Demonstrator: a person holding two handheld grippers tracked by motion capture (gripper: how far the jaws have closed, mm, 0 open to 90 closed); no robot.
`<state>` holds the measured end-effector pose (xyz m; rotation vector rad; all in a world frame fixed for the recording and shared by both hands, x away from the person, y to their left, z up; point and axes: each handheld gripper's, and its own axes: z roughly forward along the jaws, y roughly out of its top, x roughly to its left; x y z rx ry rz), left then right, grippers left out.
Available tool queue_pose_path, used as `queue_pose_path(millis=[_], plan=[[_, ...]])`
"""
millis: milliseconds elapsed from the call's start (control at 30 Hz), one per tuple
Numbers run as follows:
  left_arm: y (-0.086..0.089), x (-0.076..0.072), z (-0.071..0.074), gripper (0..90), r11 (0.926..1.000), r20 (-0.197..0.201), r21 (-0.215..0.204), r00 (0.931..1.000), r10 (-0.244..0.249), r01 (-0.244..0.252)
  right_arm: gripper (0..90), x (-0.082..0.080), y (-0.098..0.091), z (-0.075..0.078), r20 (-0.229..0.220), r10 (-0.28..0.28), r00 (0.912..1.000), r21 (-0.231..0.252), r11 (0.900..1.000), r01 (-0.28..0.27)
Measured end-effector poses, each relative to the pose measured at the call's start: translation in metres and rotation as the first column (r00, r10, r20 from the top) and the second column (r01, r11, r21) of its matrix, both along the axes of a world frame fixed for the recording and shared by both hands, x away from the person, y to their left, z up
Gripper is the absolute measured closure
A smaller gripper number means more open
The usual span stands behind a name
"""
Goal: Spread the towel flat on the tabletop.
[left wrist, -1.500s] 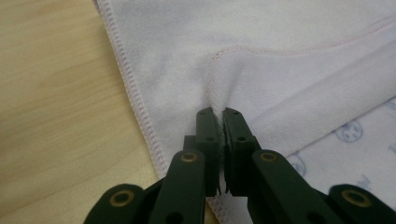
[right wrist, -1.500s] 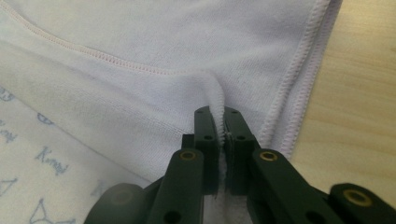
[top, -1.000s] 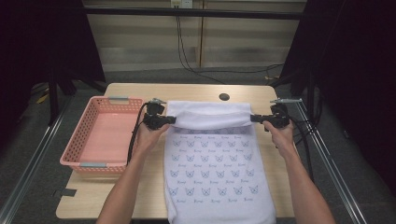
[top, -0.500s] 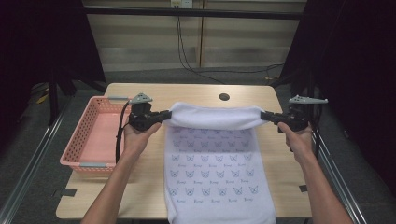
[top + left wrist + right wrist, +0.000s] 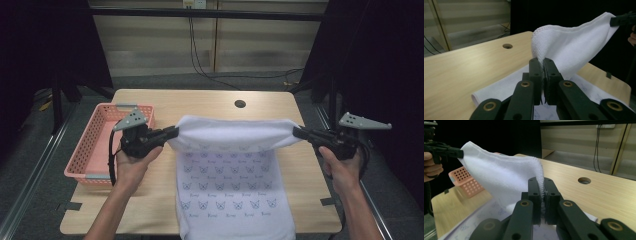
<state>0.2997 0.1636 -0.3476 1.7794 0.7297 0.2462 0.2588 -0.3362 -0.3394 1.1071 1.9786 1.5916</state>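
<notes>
Stretching between both grippers, the towel (image 5: pixel 235 135) has its far edge lifted above the table (image 5: pixel 210 100), its printed near part lying flat on the wood and running off the near edge. Left gripper (image 5: pixel 172 133) and right gripper (image 5: pixel 298 133) are each clamped tight on a corner. A basket (image 5: pixel 95 145) sits on the table's left side.

High view overhead, tong views close, level
</notes>
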Motion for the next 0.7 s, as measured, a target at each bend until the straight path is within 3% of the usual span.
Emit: queue_pose_path(millis=[100, 133, 200, 300, 400, 500, 533, 567, 633, 667, 700], plan=[[-0.002, -0.018, -0.027, 86.2, 0.9958, -0.009, 0.088, 0.9997, -0.021, 0.022, 86.1, -0.024, 0.0, -0.016, -0.004, -0.002, 1.0, -0.057, 0.9984, 0.002], [-0.002, -0.023, -0.041, 86.2, 0.9955, -0.034, 0.09, 0.999, -0.027, 0.03, 86.1, -0.031, 0.001, -0.027, -0.032, 0.007, 0.9995, -0.068, 0.9976, -0.01], [-0.003, -0.032, -0.071, 86.3, 0.9897, -0.094, 0.131, 0.9945, -0.047, 0.059, 86.1, -0.043, 0.003, -0.053, -0.109, 0.026, 0.9937, -0.099, 0.9944, -0.037], [-0.001, -0.044, -0.101, 85.8, 0.9855, -0.163, 0.133, 0.9831, -0.082, 0.105, 86.0, -0.059, 0.001, -0.091, -0.215, 0.038, 0.9758, -0.121, 0.9905, -0.066], [-0.001, -0.056, -0.112, 84.8, 0.9789, -0.205, 0.13, 0.9703, -0.129, 0.157, 85.0, -0.073, -0.002, -0.113, -0.269, 0.034, 0.9627, -0.153, 0.9852, -0.077], [-0.003, -0.068, -0.118, 84.8, 0.9671, -0.232, 0.148, 0.9578, -0.169, 0.207, 84.5, -0.086, -0.001, -0.12, -0.287, 0.047, 0.9569, -0.19, 0.9762, -0.105], [-0.005, -0.073, -0.12, 84.9, 0.9604, -0.251, 0.168, 0.9517, -0.176, 0.222, 84.0, -0.089, 0.0, -0.121, -0.29, 0.047, 0.956, -0.192, 0.9756, -0.106], [-0.006, -0.078, -0.121, 85.2, 0.9543, -0.252, 0.187, 0.9503, -0.182, 0.233, 82.2, -0.094, 0.001, -0.123, -0.3, 0.06, 0.9521, -0.204, 0.971, -0.125], [-0.009, -0.084, -0.122, 85.9, 0.9285, -0.295, 0.228, 0.9297, -0.221, 0.293, 80.0, -0.099, 0.003, -0.123, -0.31, 0.082, 0.9473, -0.228, 0.961, -0.157], [-0.009, -0.087, -0.123, 85.0, 0.9199, -0.307, 0.241, 0.9233, -0.231, 0.31, 78.9, -0.099, 0.004, -0.122, -0.312, 0.097, 0.945, -0.227, 0.9584, -0.174], [-0.008, -0.088, -0.124, 83.6, 0.9241, -0.316, 0.219, 0.9188, -0.236, 0.313, 76.4, -0.101, 0.005, -0.121, -0.321, 0.112, 0.9405, -0.217, 0.9579, -0.188]])
